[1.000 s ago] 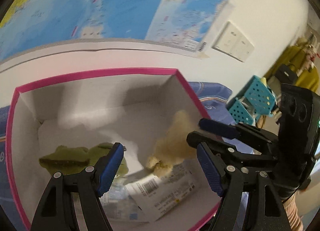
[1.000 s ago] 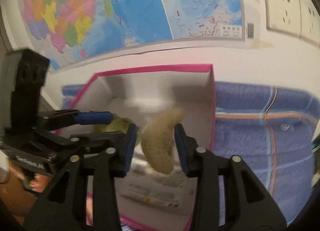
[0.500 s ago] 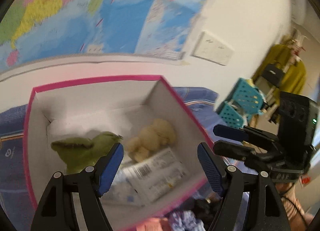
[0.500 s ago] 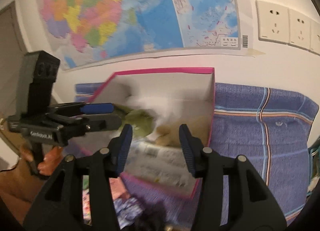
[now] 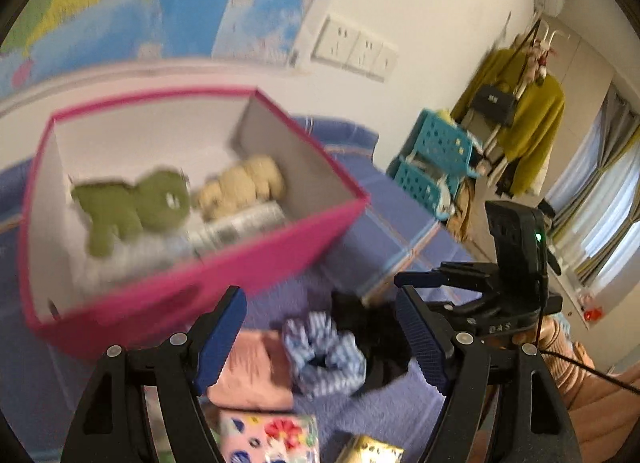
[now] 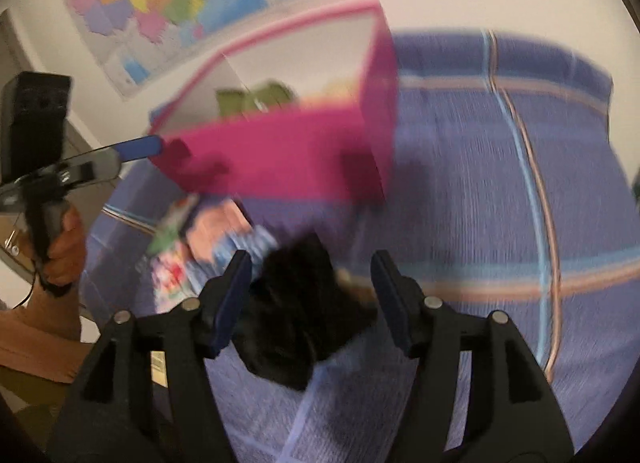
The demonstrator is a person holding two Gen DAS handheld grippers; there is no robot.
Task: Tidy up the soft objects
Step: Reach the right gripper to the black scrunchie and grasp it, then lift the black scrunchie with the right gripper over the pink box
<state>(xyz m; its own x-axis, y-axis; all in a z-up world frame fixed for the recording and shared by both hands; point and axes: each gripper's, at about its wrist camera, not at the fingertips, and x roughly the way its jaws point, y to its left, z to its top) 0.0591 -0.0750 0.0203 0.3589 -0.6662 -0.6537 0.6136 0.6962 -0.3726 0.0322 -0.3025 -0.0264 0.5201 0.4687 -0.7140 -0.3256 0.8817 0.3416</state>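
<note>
Blue striped cloth (image 5: 400, 239) covers the surface under a wall map (image 5: 160, 3), sockets and a clothes rack behind. Left wrist view: the pink box (image 5: 192, 287) already holds 2 plush toys, a green one (image 5: 136, 207) and a beige one (image 5: 244, 187), lying side by side over some printed packets. In front of the box, still loose on the cloth, you've got a pink folded cloth (image 5: 252, 371), a blue-white striped scrunchie (image 5: 324, 351) and a black fuzzy item (image 5: 376, 339), plus a floral packet (image 5: 272, 439) near the bottom edge. Your left gripper (image 5: 320, 343) is spread with nothing pinched, hanging over the scrunchie. Right wrist view, heavily blurred: your right gripper (image 6: 312, 295) has its jaws opening, the black fuzzy item (image 6: 296, 311) sits between them but the pads aren't pressing it. The box (image 6: 280, 151) is just beyond, your left hand (image 6: 60, 247) at the left edge. Judging progress: 2 soft toys in, at least 3 soft pieces left outside, so roughly midway; the black one looks like your next pick.
</note>
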